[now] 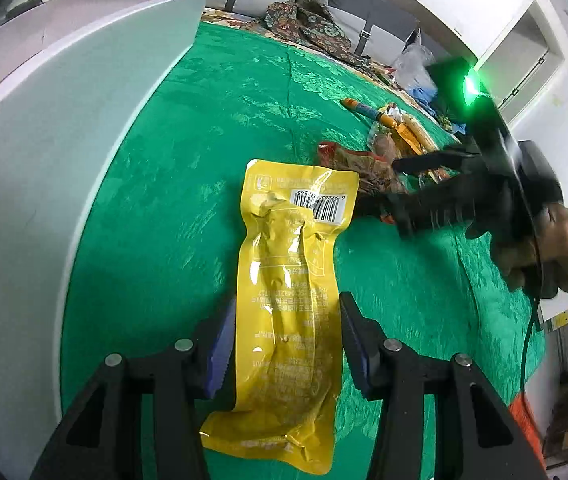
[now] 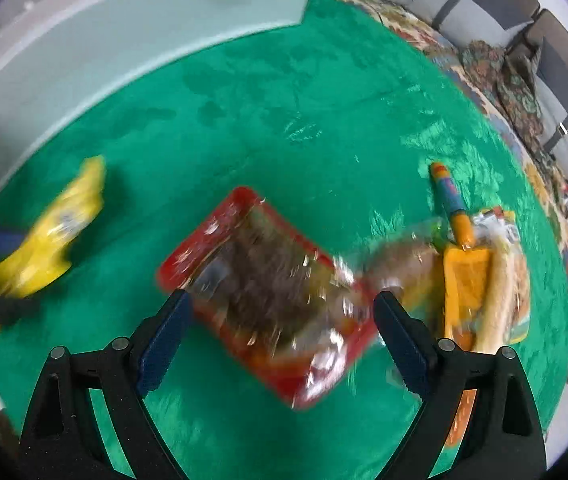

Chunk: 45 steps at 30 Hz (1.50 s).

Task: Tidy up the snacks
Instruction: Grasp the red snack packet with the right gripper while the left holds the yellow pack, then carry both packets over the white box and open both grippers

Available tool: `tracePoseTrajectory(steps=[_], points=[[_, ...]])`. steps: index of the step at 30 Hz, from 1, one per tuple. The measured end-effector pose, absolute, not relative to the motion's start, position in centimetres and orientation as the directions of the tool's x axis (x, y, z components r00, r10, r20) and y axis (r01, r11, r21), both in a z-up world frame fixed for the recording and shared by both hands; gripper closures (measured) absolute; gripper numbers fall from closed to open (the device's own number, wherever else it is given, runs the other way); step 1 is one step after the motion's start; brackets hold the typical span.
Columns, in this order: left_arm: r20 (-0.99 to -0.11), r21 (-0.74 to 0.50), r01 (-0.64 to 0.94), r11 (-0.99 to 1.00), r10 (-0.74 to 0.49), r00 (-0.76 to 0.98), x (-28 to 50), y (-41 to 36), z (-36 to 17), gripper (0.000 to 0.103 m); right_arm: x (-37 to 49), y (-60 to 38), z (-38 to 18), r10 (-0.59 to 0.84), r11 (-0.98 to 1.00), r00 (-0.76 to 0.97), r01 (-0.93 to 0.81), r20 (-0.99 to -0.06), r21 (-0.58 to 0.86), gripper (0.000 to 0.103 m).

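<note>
Yellow pouch (image 1: 290, 300) flat on green surface (image 1: 203, 120), lengthwise between wide left fingers (image 1: 223, 344), untouched; close squarely on edges, lift level. Right gripper (image 2: 281, 324) fingers wide over blurred red pack (image 2: 267, 288); steady before closing

Both fisheye views are bright and evenly lit, with straight edges bowing and the corners going black. The left wrist view is mostly sharp, though the right gripper (image 1: 388, 186) smears beside a flaring green lamp (image 1: 471, 87). The right wrist view is motion-blurred throughout (the red packet (image 2: 271, 292) worst), with glare flecking the green cloth (image 2: 284, 112).
</note>
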<state>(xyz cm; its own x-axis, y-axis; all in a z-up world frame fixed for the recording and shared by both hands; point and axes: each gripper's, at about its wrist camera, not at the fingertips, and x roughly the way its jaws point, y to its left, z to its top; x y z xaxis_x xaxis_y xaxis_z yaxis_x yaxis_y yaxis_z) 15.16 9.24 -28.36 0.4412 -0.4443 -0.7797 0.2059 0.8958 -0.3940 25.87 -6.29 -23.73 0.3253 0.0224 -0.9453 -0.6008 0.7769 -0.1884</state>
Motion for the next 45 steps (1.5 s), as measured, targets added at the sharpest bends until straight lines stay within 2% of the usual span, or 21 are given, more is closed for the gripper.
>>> tracePoseTrajectory(steps=[1, 2, 3, 6, 8, 10, 12, 14, 16, 17, 19, 20, 21, 22, 23, 24, 26, 30, 35, 40, 45], points=[[-0.78, -0.391, 0.209, 0.896, -0.443, 0.442, 15.0, 9.3, -28.4, 0.055, 26.9, -6.5, -24.4, 0.045, 0.828, 0.273, -0.548, -0.961, -0.116, 0.008], [-0.777, -0.389, 0.216, 0.896, -0.445, 0.446, 14.9, 9.3, -28.4, 0.055, 27.9, -7.8, -24.5, 0.116, 0.905, 0.18, -0.424, -0.977, 0.029, 0.008], [-0.773, -0.391, 0.219, 0.894, -0.448, 0.449, 14.9, 9.3, -28.4, 0.055, 28.2, -8.8, -24.5, 0.166, 0.938, 0.133, -0.327, -0.977, 0.114, 0.008], [-0.765, -0.397, 0.211, 0.893, -0.449, 0.462, 15.0, 9.4, -28.5, 0.054, 28.0, -11.1, -24.1, 0.394, 0.906, -0.03, -0.157, -0.919, 0.394, 0.009], [-0.763, -0.406, 0.204, 0.891, -0.453, 0.462, 15.0, 9.5, -28.6, 0.054, 28.4, -11.5, -22.9, 0.319, 0.931, -0.001, -0.189, -0.948, 0.313, 0.009], [-0.76, -0.42, 0.196, 0.886, -0.462, 0.457, 14.9, 9.8, -28.6, 0.055, 28.0, -9.4, -21.5, 0.191, 0.89, 0.093, -0.435, -0.977, 0.133, 0.008], [-0.763, -0.422, 0.178, 0.889, -0.455, 0.46, 14.7, 10.3, -28.6, 0.055, 26.9, -7.3, -21.9, 0.171, 0.79, 0.093, -0.608, -0.981, 0.08, 0.009], [-0.761, -0.425, 0.17, 0.889, -0.453, 0.464, 14.5, 10.5, -28.6, 0.055, 26.3, -5.8, -23.6, 0.146, 0.734, 0.059, -0.676, -0.988, 0.068, 0.009], [-0.767, -0.408, 0.179, 0.895, -0.443, 0.464, 14.3, 10.2, -28.6, 0.055, 26.5, -5.0, -25.2, 0.094, 0.736, 0.098, -0.677, -0.991, 0.003, 0.004], [-0.77, -0.399, 0.185, 0.898, -0.438, 0.464, 14.3, 10.1, -28.5, 0.055, 26.7, -5.0, -25.0, 0.119, 0.75, 0.132, -0.661, -0.984, 0.002, 0.005], [-0.77, -0.395, 0.19, 0.899, -0.437, 0.465, 14.1, 10.1, -28.5, 0.055, 27.3, -5.4, -24.7, 0.1, 0.801, 0.146, -0.598, -0.984, -0.007, 0.009], [-0.767, -0.4, 0.187, 0.897, -0.439, 0.468, 14.0, 10.2, -28.6, 0.055, 27.3, -5.7, -24.4, 0.087, 0.815, 0.137, -0.579, -0.987, -0.008, 0.016], [-0.765, -0.405, 0.182, 0.896, -0.441, 0.469, 14.0, 10.3, -28.6, 0.055, 27.8, -5.8, -24.1, 0.088, 0.821, 0.14, -0.571, -0.986, -0.007, 0.034], [-0.763, -0.411, 0.178, 0.894, -0.444, 0.47, 14.0, 10.3, -28.6, 0.055, 28.0, -6.4, -23.5, 0.108, 0.834, 0.122, -0.551, -0.987, 0.023, 0.036], [-0.759, -0.418, 0.175, 0.891, -0.449, 0.471, 13.9, 10.4, -28.6, 0.055, 28.5, -7.3, -23.3, 0.136, 0.856, 0.094, -0.513, -0.986, 0.069, 0.043], [-0.757, -0.422, 0.174, 0.89, -0.451, 0.472, 13.9, 10.4, -28.6, 0.055, 28.5, -8.1, -23.0, 0.153, 0.868, 0.087, -0.489, -0.984, 0.092, 0.044], [-0.749, -0.431, 0.177, 0.885, -0.46, 0.476, 13.8, 10.4, -28.4, 0.055, 28.3, -10.6, -22.3, 0.215, 0.887, 0.079, -0.434, -0.973, 0.161, 0.044], [-0.729, -0.461, 0.19, 0.867, -0.492, 0.476, 13.4, 10.1, -27.7, 0.055, 27.8, -16.7, -20.1, 0.456, 0.877, 0.124, -0.235, -0.881, 0.42, 0.044], [-0.666, -0.558, 0.181, 0.81, -0.567, 0.485, 13.5, 10.1, -25.5, 0.055, 26.5, -20.6, -19.0, 0.542, 0.84, 0.172, -0.092, -0.823, 0.534, 0.044], [-0.56, -0.617, 0.194, 0.763, -0.599, 0.572, 13.3, 12.7, -19.6, 0.055, 24.9, -17.4, -14.0, 0.669, 0.741, 0.244, -0.139, -0.702, 0.657, 0.043], [-0.538, -0.547, 0.15, 0.824, -0.482, 0.692, 13.4, 18.8, -14.0, 0.055, 25.6, -9.5, -7.7, 0.767, 0.641, 0.266, -0.292, -0.583, 0.71, 0.041]])
